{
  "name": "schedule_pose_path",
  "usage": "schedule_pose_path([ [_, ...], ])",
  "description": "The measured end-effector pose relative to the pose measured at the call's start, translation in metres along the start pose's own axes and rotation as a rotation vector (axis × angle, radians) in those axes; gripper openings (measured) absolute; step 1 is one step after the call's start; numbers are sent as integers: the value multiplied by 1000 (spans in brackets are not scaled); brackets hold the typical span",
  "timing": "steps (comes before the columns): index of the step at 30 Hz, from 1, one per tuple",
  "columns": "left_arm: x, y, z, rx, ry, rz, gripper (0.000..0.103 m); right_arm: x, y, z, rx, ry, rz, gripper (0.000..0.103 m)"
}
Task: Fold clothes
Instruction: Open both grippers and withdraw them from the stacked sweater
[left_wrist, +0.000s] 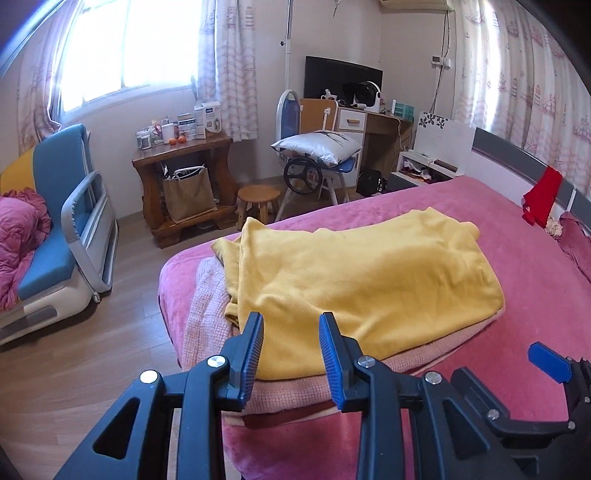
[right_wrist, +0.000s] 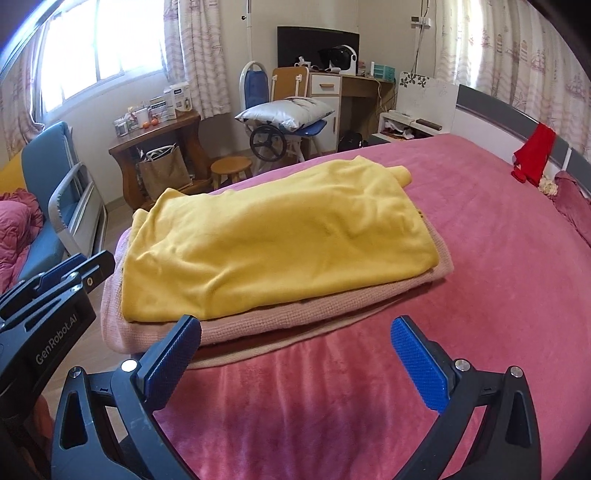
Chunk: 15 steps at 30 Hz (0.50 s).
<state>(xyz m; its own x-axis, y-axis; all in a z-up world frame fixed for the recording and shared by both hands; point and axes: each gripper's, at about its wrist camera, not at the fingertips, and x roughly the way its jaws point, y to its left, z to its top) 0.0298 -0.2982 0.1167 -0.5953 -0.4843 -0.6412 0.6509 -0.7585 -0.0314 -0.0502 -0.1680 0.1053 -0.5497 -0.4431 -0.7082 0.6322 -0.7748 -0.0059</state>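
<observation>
Yellow garment lies folded on top of a pink knit piece, the stack sitting centre of the right wrist frame on the pink bedspread, near the bed's lower-left edge. In the left wrist view the same stack fills the middle, with a loose flap of the yellow cloth bunched at its upper left.

Left gripper: jaws part-way apart, nothing between the pads, hovering just in front of the stack's near edge. Right gripper: jaws spread wide, empty, aimed at the near edge of the pink piece w/ bare bedspread under it.

Looks like the fold on the yellow one is about done and the step now is tidying or squaring the pile (my guess, could also be reaching for the next item).

How to do it well:
- come in low and flat, pads skimming the bedspread, so only the layer you want gets pinched
- take the yellow flap at upper left w/ the left gripper, tuck it in line w/ the rest
- right gripper steadies the near edge, no dragging, or the pink knit under it slides too
- pinch near corners, not mid-panel, else it creases

Red cloth on the headboard at upper right is prob. next
</observation>
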Motion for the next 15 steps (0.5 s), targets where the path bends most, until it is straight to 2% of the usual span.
schedule_pose_path([
  [4, -1, 2, 1, -19, 4, -22, 31, 0, 1, 1, 3, 3, 6, 103],
  [10, 1, 4, -1, -28, 34, -14, 31, -1, 1, 1, 10, 5, 11, 103],
  [15, 3, 9, -3, -51, 51, -49, 31, -2, 2, 0, 7, 7, 17, 103],
])
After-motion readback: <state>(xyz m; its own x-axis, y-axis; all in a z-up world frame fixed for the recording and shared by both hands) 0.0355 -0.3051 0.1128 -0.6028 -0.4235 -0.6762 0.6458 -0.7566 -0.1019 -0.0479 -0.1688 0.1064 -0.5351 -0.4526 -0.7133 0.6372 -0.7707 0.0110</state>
